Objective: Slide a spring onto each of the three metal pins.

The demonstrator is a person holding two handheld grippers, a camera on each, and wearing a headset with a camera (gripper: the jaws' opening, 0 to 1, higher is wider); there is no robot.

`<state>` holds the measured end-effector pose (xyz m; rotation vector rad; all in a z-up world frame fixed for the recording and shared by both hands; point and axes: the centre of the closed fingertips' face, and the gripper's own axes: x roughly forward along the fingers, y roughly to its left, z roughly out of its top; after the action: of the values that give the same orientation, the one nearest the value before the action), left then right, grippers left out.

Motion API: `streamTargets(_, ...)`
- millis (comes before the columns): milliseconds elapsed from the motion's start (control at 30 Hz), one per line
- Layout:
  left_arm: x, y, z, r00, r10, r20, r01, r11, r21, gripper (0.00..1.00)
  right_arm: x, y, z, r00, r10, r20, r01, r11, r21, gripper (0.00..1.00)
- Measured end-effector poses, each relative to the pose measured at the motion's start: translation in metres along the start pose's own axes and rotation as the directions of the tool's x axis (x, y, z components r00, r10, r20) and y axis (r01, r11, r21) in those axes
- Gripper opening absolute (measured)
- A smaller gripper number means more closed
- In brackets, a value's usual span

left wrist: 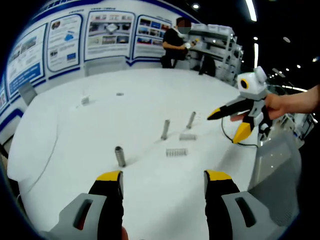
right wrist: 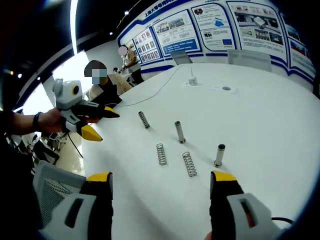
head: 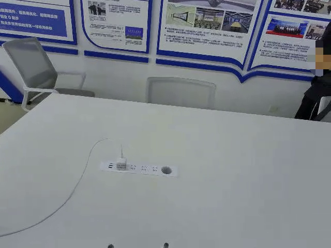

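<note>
Springs (right wrist: 161,154) flat nr pins (right wrist: 179,132); left claw (left wrist: 163,175), right claw (right wrist: 161,176) agape.

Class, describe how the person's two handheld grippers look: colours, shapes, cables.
Left gripper and right gripper match: grey jaw bases, black fingers with yellow tips. From the side, each has a white-grey body and a thin dark cable below. One wrist wears a dark band.
</note>
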<state>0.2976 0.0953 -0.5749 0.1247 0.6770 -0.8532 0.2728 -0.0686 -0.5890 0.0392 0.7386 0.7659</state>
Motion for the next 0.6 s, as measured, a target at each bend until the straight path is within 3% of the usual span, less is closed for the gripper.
streamTargets(600,0.03,-0.013,0.008,0.9963,-0.064,-0.058,0.069,0.994,0.09,0.68,-0.013,-0.004,-0.017,1.0,-0.001,-0.008,0.001,1.0,0.024,0.83)
